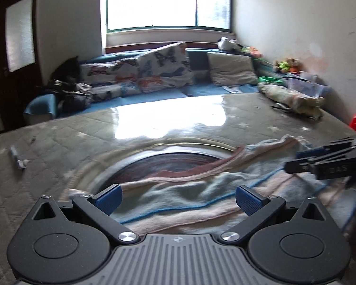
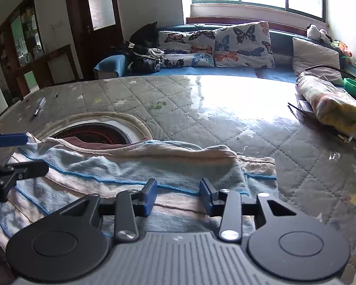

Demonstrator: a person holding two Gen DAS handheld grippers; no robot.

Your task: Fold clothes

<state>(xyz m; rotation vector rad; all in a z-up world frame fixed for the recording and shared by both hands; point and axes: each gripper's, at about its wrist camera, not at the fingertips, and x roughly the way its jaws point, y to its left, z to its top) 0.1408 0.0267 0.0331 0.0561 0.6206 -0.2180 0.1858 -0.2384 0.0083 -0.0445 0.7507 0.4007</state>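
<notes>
Right wrist view shows the striped cloth (image 2: 121, 173) lying on the quilted table cover (image 2: 296, 166), just in front of the round opening (image 2: 95, 130) in that cover, and its far hem hangs a little over the opening's near rim. One part is already laid over itself, so I judge the folding is begun but not finished. The right gripper (image 2: 178, 196) hovers low above the cloth's near stripes, fingers spread and holding nothing, probably to take an edge. The left gripper (image 1: 178, 200) is also above the cloth, on the side nearer the opening, fingers wide apart and empty. A pen (image 2: 39, 106) lies well beyond the opening.
</notes>
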